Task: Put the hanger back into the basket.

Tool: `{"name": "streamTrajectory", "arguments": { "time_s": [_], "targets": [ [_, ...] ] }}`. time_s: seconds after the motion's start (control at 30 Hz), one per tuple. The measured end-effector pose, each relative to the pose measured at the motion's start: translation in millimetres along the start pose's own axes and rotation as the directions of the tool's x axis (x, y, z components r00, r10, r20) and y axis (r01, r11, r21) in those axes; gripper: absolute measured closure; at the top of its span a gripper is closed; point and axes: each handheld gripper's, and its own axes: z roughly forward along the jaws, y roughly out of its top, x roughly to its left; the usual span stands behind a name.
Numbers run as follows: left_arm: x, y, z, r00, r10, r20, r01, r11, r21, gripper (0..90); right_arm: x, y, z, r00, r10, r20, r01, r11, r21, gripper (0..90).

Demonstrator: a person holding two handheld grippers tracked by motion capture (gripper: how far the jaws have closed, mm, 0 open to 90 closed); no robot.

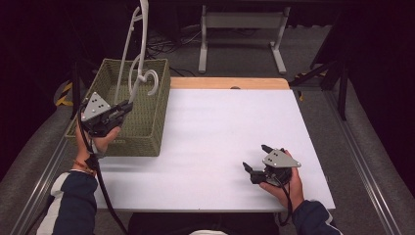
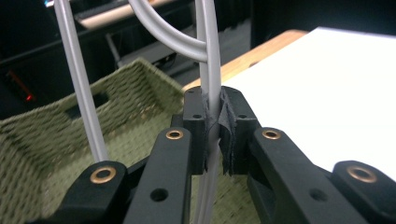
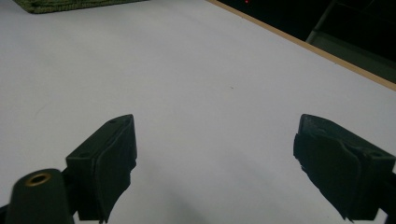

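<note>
Left tool (image 1: 128, 105): clamped shut on a white plastic hanger (image 1: 142, 49), held over the green woven basket (image 1: 147, 132) at the left edge of the desk (image 1: 220, 142). In the high view the hanger stands nearly upright, its hook end curling just above the basket's far rim and its long rods rising toward the top of the frame. Whether its lower end touches the basket floor cannot be told.

The left gripper view gives the grip itself: the pads (image 2: 228, 135) press on one grey-white rod of the hanger (image 2: 211, 70) from both sides, with the rod running straight up between them. A second rod passes at the left of that view, and a curved piece joins the gripped rod above the pads. The basket (image 2: 116, 93) lies behind and below, with a handle slot in its far wall.

Right tool (image 1: 258, 157): held at the near right of the desk, well apart from the basket. The right gripper view shows its jaws spread wide with nothing between them, bare white desk (image 3: 210, 70) ahead, and a corner of the basket (image 3: 70, 4) at the far left.
</note>
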Motion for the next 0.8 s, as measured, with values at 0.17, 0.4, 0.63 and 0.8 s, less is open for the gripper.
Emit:
{"name": "streamTrajectory", "arguments": {
  "time_s": [0.17, 0.4, 0.63, 0.8],
  "targets": [
    [10.6, -9.0, -1.5, 0.9999, -0.001, -0.013, 0.001, 0.9987, 0.052, 82.2, 1.0, 0.1, 0.2, 1.0, -0.005, 0.001, 0.005, 1.0, 0.003, 13.5],
    [19.8, -22.5, -2.4, 0.9992, -0.011, -0.037, 0.015, 0.9933, 0.115, 82.2, 2.8, 0.3, 1.9, 0.9998, -0.019, -0.004, 0.019, 1.0, 0.013, 13.4],
    [28.1, -36.4, -1.1, 0.9985, -0.019, -0.052, 0.028, 0.9848, 0.172, 82.1, 4.7, -0.7, 4.0, 0.9997, -0.021, -0.011, 0.021, 0.999, 0.028, 13.5],
    [32.1, -46.3, -1.5, 0.9982, -0.035, -0.05, 0.044, 0.9787, 0.201, 82.1, 6.0, -0.3, 4.1, 0.9993, -0.033, -0.02, 0.034, 0.999, 0.032, 13.5]
  ]
}}
